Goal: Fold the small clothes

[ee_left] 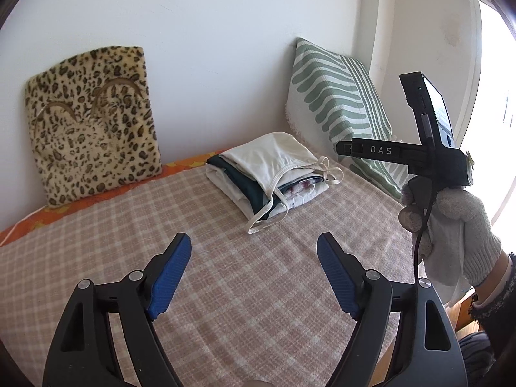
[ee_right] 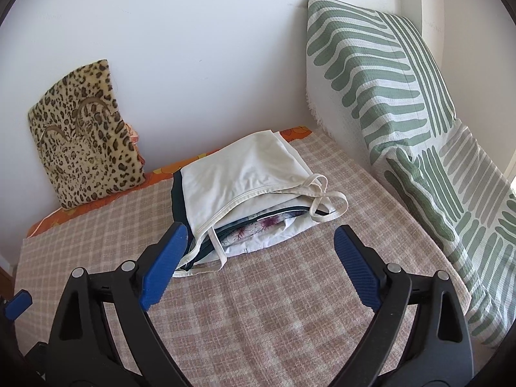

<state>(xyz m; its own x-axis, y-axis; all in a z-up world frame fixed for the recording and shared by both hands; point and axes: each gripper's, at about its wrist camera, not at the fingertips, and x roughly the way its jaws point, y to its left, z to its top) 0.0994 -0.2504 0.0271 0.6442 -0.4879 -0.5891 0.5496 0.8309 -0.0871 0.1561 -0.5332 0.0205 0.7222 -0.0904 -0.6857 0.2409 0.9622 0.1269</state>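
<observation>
A stack of folded small clothes (ee_left: 271,174) lies on the pink checked blanket (ee_left: 200,277), with a white strappy top (ee_right: 245,171) uppermost and dark and floral pieces under it. My left gripper (ee_left: 254,248) is open and empty, held above the blanket short of the stack. My right gripper (ee_right: 261,238) is open and empty, just in front of the stack; its left finger overlaps the stack's near left corner in the right wrist view. The right tool's body (ee_left: 429,151), held by a gloved hand, shows at the right of the left wrist view.
A leopard-print cushion (ee_left: 93,122) leans on the white wall at the back left. A green-and-white striped pillow (ee_right: 396,96) leans at the right, close to the stack. An orange sheet edge (ee_left: 42,219) shows beyond the blanket. A bright window is at far right.
</observation>
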